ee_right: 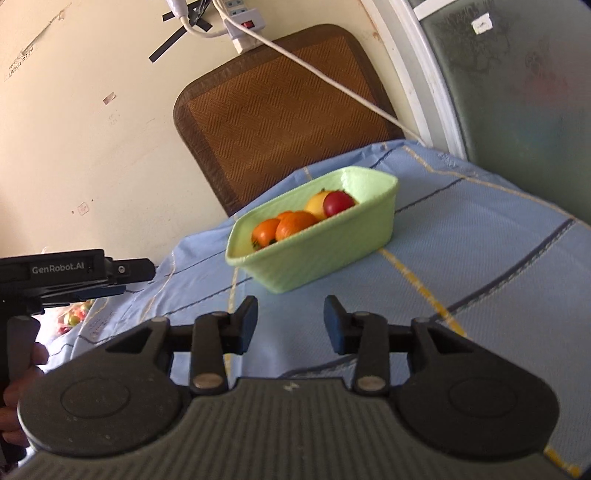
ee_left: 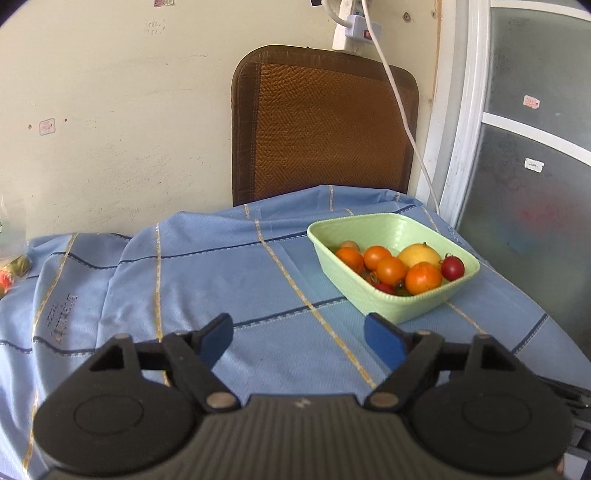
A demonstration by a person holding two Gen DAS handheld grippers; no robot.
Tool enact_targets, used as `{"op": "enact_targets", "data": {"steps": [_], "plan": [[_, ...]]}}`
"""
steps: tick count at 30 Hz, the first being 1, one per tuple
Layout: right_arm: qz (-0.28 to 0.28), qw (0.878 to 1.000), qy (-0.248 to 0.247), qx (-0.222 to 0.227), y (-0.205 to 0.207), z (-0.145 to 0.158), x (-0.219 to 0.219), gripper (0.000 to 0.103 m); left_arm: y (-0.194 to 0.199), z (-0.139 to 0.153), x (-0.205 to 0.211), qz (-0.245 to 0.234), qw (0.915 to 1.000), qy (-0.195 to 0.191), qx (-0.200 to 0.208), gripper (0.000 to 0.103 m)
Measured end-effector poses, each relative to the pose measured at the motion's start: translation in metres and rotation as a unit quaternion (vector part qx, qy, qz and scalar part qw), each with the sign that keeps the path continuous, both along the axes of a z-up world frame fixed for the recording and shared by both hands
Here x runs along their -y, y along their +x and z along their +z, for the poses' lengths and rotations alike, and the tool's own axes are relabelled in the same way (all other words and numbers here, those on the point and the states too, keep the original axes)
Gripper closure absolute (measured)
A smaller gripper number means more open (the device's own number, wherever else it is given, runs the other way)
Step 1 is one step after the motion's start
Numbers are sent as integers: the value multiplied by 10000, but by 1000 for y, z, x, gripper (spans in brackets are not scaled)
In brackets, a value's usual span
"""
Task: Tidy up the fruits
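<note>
both grippers' fingers spread, empty — left gripper, right gripper; green basket holds fruits, perhaps tomatoes.

A blue cloth with yellow and dark stripes covers the table across the middle of the left wrist view, rumpled along its far edge. Behind it at top centre a brown woven mat leans upright against the cream wall, and a white power strip hangs above the mat with its cord trailing down across the mat's right side. On the right edge there's a frosted glass door in a white frame.
</note>
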State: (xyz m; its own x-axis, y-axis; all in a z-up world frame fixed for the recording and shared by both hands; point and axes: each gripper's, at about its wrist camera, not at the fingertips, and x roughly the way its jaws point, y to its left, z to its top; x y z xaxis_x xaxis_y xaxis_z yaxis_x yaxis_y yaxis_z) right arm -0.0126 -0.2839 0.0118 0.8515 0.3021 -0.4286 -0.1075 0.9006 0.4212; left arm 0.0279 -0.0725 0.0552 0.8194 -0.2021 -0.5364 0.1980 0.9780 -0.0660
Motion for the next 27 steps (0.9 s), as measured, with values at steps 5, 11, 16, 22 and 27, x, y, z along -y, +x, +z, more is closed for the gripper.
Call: {"op": "enact_targets", "data": {"steps": [5, 11, 16, 22, 27], "plan": [[166, 9994, 192, -221, -19, 3, -11, 60, -26, -4, -1, 125, 9999, 36, 50, 3], [152, 9994, 204, -254, -33, 6, -18, 46, -36, -9, -10, 326, 9994, 4, -111, 0], [170, 9995, 149, -217, -39, 9, -21, 45, -38, -15, -16, 462, 9986, 49, -263, 0], [187, 9995, 121, -212, -41, 11, -25, 43, -41, -17, -18, 604, 9977, 229, -214, 0], [184, 9994, 140, -267, -40, 9, -25, 43, -43, -18, -23, 644, 9974, 229, -215, 0]]}}
